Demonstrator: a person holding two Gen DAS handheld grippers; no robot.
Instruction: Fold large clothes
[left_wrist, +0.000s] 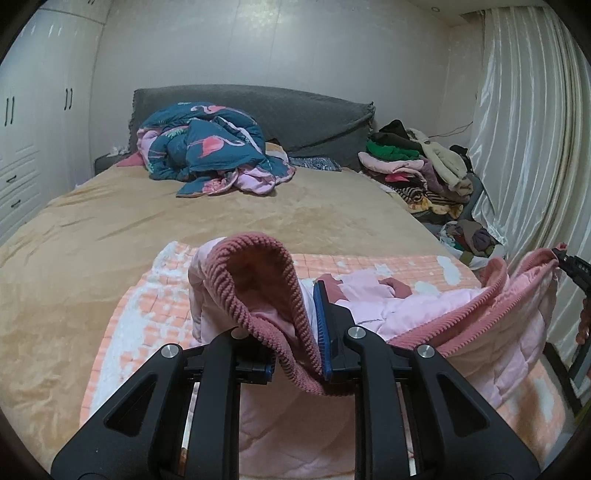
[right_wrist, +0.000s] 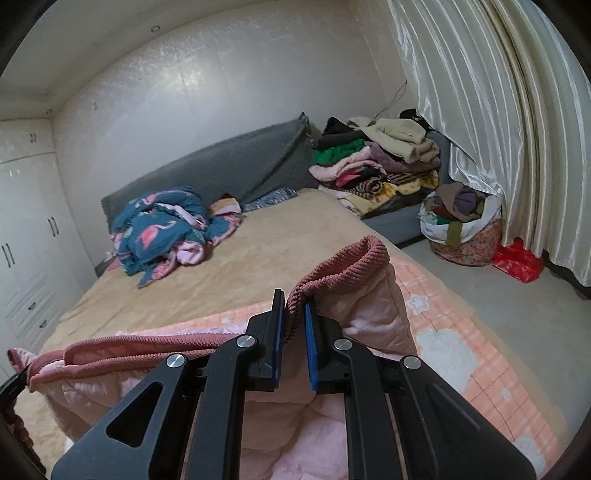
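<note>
The left gripper (left_wrist: 295, 343) is clamped on the ribbed hem of the pink quilted jacket (left_wrist: 406, 306); the right gripper (right_wrist: 294, 343) is clamped on the same ribbed hem further along; the jacket hangs stretched between both, above the peach checked blanket (right_wrist: 461, 332) on the bed (left_wrist: 110, 221); a flamingo-print quilt (left_wrist: 207, 147) lies near the grey headboard (left_wrist: 295, 107).
</note>
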